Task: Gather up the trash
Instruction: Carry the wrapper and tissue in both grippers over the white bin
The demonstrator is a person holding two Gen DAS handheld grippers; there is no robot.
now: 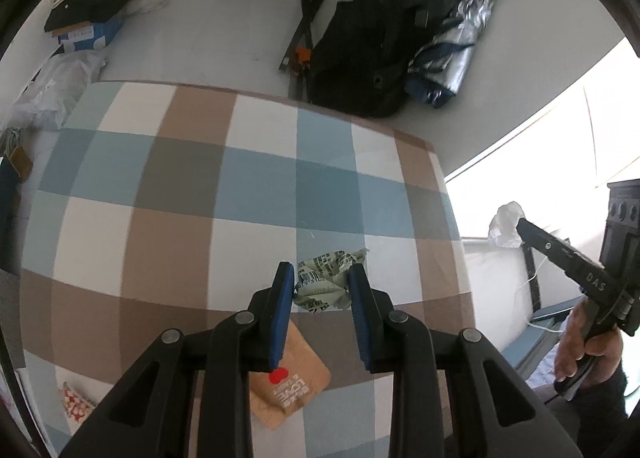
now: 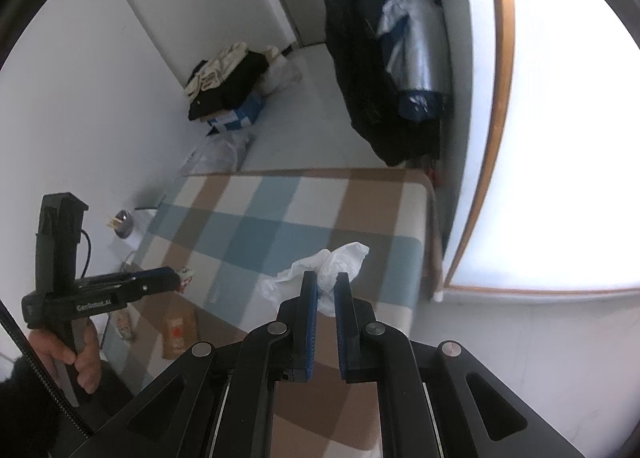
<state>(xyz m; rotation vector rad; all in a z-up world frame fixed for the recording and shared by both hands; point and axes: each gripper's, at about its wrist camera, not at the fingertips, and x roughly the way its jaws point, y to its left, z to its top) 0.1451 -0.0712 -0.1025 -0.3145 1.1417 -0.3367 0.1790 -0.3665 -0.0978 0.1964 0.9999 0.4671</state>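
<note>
Crumpled printed paper [image 1: 326, 282] sits pinched between my left gripper [image 1: 322, 280] pads, lifted above the checked tablecloth [image 1: 200, 186]. My right gripper [image 2: 326, 286] is clamped nearly shut on a white tissue wad [image 2: 340, 258] near the table's window-side edge. A brown card [image 1: 296, 382] lies below; open cloth stretches ahead.

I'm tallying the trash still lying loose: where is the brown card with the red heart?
The brown card lies flat on the checked cloth, under the left gripper in the left wrist view.
</note>
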